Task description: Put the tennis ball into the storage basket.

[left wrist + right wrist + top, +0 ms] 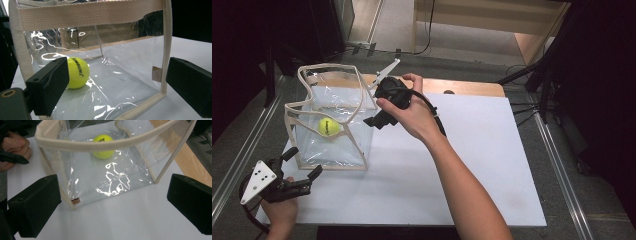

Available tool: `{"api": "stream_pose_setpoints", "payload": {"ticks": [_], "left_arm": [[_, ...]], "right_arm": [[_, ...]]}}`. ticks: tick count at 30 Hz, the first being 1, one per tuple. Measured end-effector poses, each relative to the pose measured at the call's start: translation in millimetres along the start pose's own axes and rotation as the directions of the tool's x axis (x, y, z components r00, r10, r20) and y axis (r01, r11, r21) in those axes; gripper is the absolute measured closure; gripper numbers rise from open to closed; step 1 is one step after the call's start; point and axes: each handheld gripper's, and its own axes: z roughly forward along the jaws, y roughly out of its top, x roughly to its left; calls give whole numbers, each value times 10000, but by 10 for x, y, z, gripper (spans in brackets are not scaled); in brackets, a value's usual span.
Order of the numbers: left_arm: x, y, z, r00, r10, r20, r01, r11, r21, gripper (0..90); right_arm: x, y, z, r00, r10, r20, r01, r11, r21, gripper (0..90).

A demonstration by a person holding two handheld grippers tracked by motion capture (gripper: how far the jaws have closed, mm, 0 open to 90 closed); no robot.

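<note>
A clear plastic bag (pixel 331 166) with beige webbing trim stands open on the white board (pixel 472 165), at its left. A yellow tennis ball (pixel 328 126) lies on the bag's floor. My left gripper (pixel 303 162) is open at the bag's near left corner, not touching it. In the left gripper view the jaws (pixel 117 72) frame the bag wall (pixel 87 13) and the ball (pixel 77 72). My right gripper (pixel 373 102) is held open just right of the bag. Its own view has the jaws (pixel 113 192) spread before the bag (pixel 47 133), with the ball (pixel 103 145) behind the strap.
The white board lies on a wooden table whose edge (pixel 462 87) shows at the back. The board's right half is bare. A metal rail (pixel 242 150) runs along the left, and dark stands and cables (pixel 532 85) sit at the back right. The left hand (pixel 12 147) appears beyond the bag.
</note>
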Motion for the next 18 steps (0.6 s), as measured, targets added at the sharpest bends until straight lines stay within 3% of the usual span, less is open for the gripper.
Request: {"api": "stream_pose_setpoints", "payload": {"ticks": [9, 18], "left_arm": [[-2, 0, 1, 10000, 3, -5, -3, 10000, 25, 54], [0, 1, -1, 10000, 36, -11, -36, 10000, 77, 53]], "right_arm": [[64, -143, 61, 9997, -218, 83, 219, 9998, -42, 0], [113, -309, 144, 10000, -77, 52, 77, 9999, -67, 0]]}}
